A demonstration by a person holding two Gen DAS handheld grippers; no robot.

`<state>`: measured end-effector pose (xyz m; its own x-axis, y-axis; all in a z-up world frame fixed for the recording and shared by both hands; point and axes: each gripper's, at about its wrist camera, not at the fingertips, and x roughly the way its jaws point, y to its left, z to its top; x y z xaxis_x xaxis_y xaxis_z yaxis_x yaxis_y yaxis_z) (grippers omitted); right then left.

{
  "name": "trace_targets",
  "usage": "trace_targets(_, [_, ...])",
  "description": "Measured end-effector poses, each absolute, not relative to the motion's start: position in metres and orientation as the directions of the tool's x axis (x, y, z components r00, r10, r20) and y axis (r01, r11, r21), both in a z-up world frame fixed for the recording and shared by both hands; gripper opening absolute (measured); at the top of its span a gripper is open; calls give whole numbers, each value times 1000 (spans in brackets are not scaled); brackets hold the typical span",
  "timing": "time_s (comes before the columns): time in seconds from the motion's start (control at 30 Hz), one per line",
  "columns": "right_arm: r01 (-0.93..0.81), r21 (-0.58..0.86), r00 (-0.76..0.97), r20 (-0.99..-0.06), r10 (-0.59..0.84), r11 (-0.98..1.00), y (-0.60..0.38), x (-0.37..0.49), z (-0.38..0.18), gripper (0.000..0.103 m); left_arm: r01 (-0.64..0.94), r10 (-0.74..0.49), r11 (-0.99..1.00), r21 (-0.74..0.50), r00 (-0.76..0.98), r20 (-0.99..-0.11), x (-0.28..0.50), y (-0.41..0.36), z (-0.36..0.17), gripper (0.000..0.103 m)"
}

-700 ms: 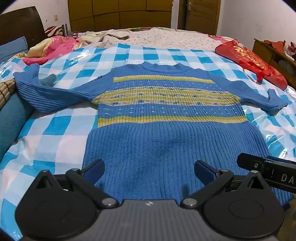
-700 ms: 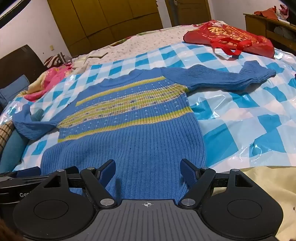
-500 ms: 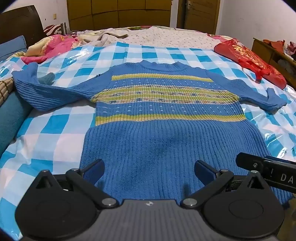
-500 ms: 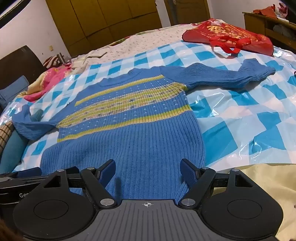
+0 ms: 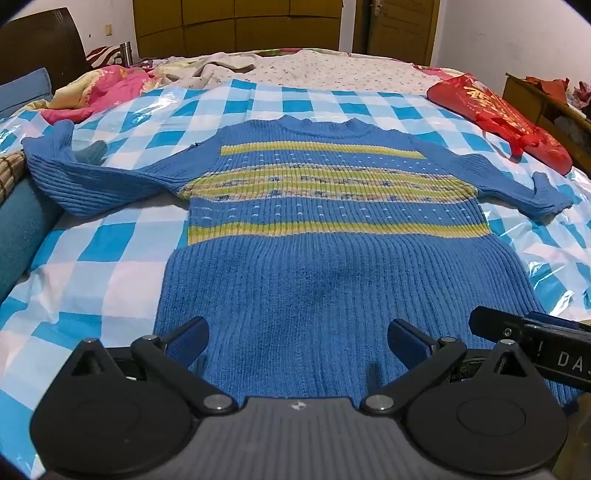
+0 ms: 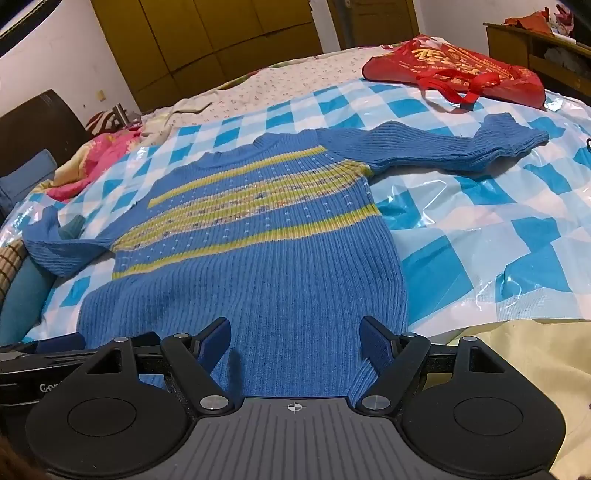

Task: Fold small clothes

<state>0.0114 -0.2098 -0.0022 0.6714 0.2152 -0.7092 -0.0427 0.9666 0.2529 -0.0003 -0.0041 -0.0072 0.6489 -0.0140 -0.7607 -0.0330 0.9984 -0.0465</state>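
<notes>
A small blue knit sweater [image 5: 325,258] with yellow-green stripes lies flat, face up, on a blue-and-white checked plastic sheet [image 5: 85,266], sleeves spread to both sides; it also shows in the right wrist view [image 6: 266,266]. My left gripper [image 5: 295,341] is open, its jaws wide apart just above the sweater's hem, left of centre. My right gripper [image 6: 295,339] is open over the hem near the sweater's right edge. The right gripper's body shows at the right edge of the left wrist view [image 5: 532,350].
A red bag [image 6: 454,70] lies at the far right of the bed. Pink bedding [image 5: 99,88] and a teal cushion [image 5: 22,229] sit on the left. A pale yellow cloth [image 6: 528,369] lies at the near right. Wooden cabinets [image 5: 236,26] stand behind.
Both grippers have dipped and moved slightly forward over the hem; the sweater sits a little lower in both views. Jaws unchanged.
</notes>
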Motion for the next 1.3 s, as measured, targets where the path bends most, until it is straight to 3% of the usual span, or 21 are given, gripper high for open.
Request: trace_targets(1.3, [-45, 265, 673, -704, 225, 963, -210, 11, -6, 78, -30, 24, 1000, 7, 636, -772, 3, -13, -5, 103])
